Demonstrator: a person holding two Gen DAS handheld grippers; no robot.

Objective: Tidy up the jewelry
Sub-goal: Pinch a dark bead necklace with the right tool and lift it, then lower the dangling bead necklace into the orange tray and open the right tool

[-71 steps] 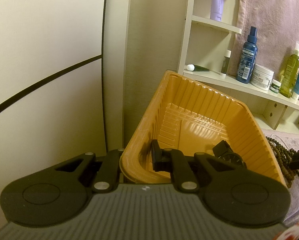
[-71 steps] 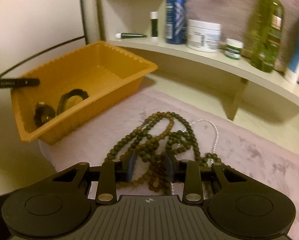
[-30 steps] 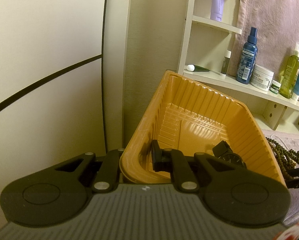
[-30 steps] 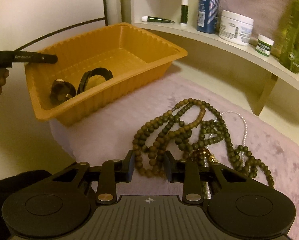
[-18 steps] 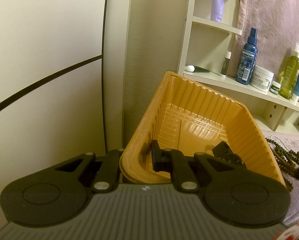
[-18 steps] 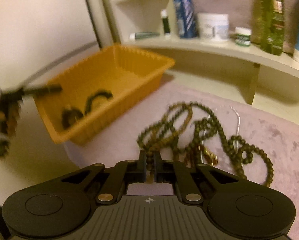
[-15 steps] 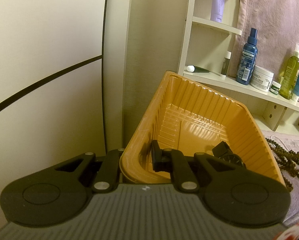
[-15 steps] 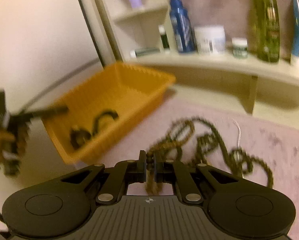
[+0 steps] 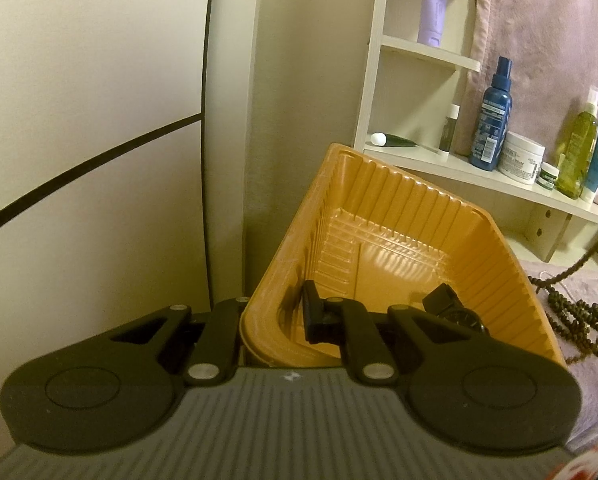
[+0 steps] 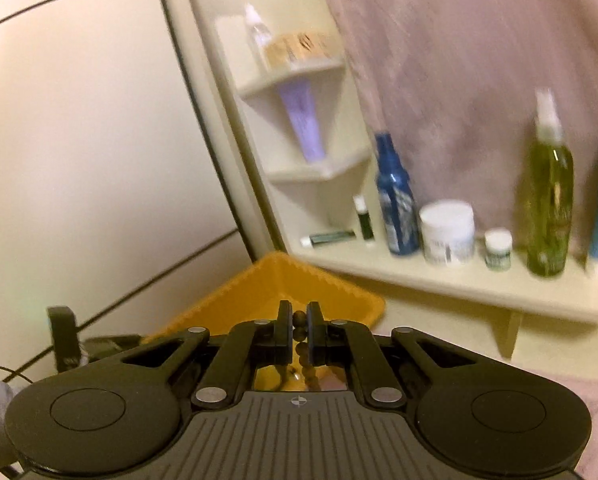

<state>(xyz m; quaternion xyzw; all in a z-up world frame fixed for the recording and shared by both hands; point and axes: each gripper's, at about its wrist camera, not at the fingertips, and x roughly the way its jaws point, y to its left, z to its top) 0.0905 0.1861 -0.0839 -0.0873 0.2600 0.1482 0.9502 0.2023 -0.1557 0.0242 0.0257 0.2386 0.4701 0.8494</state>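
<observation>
The left claw (image 9: 273, 322) is clamped on the near wall of the orange tray (image 9: 419, 216), one finger inside and one outside, and there's a black watch (image 9: 455, 312) sitting in the tray's near corner. The right claw (image 10: 299, 338) is pinched tight on a strand of the brown bead necklace (image 10: 301, 340), holding it up in front of the tray, beads dangling below the pads. The rest of the beads (image 9: 571, 312) lie in a tangle on the pinkish cloth (image 9: 579, 380) right of the tray.
</observation>
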